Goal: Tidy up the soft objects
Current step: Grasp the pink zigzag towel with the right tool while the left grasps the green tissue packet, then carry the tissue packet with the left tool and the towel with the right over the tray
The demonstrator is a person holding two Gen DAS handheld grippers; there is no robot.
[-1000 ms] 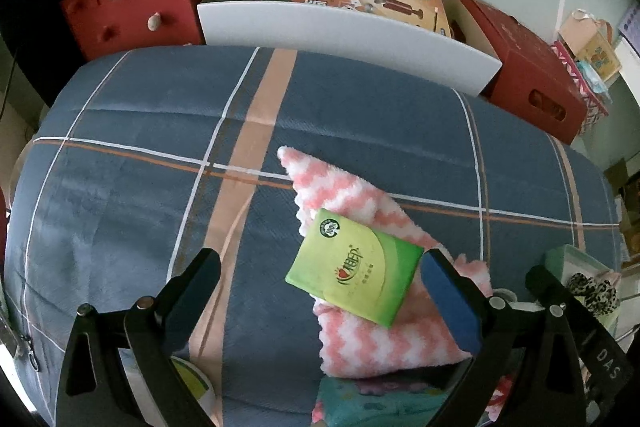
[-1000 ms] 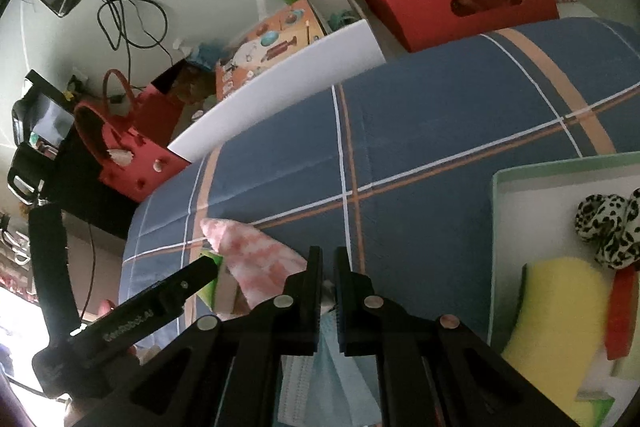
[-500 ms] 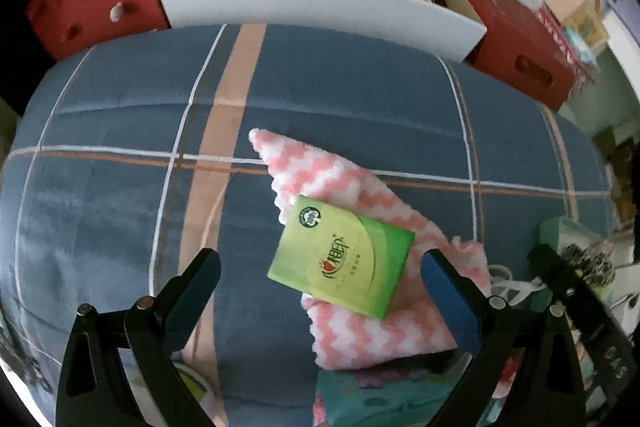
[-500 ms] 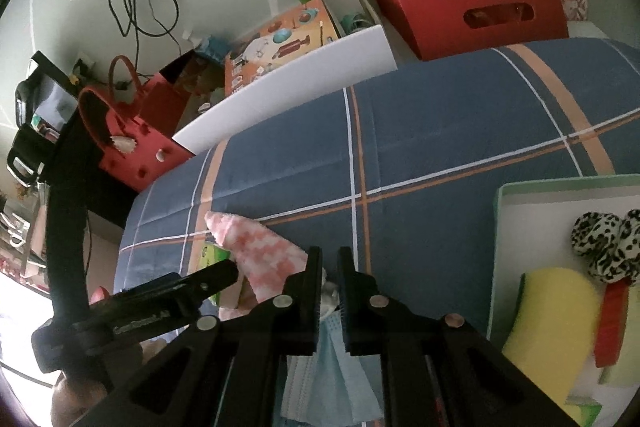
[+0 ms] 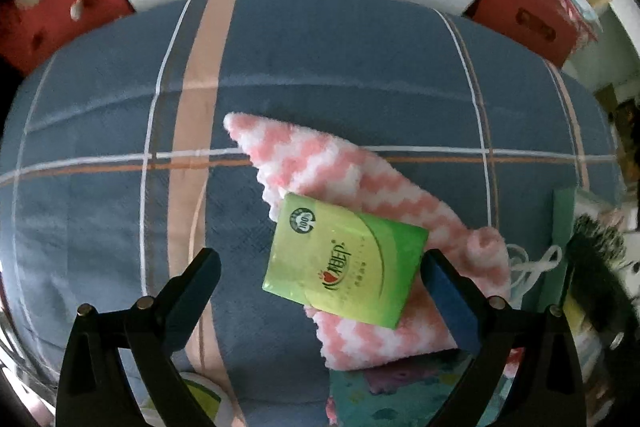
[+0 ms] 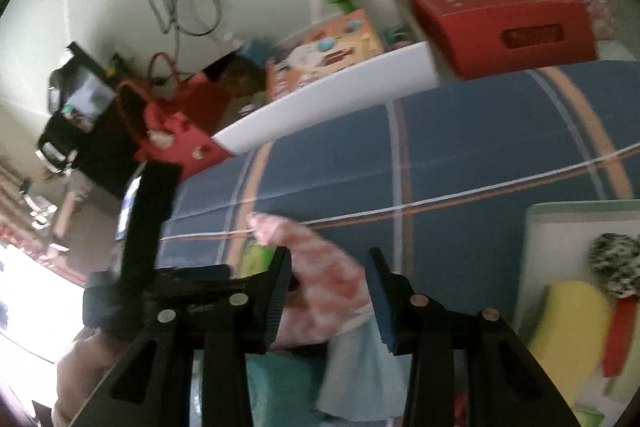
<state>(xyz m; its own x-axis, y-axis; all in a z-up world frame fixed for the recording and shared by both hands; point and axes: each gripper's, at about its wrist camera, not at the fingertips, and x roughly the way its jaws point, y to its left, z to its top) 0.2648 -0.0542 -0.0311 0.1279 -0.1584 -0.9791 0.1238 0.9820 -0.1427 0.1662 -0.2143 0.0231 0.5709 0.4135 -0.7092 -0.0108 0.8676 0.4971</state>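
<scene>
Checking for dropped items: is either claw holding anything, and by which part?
Nothing held. Left claw stands open around the green tissue pack; right claw is opening, gripping nothing.

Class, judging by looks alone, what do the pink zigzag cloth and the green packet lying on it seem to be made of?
Pink zigzag cloth: probably fleecy microfibre or terry, matt, with fuzzy pile and nubbly edges. Green packet: likely thin plastic film, glossy, with printed lettering and light sheen.

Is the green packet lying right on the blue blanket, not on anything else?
No, the green packet lies mostly on top of the pink and white zigzag cloth, which is spread on the blue blanket.
</scene>
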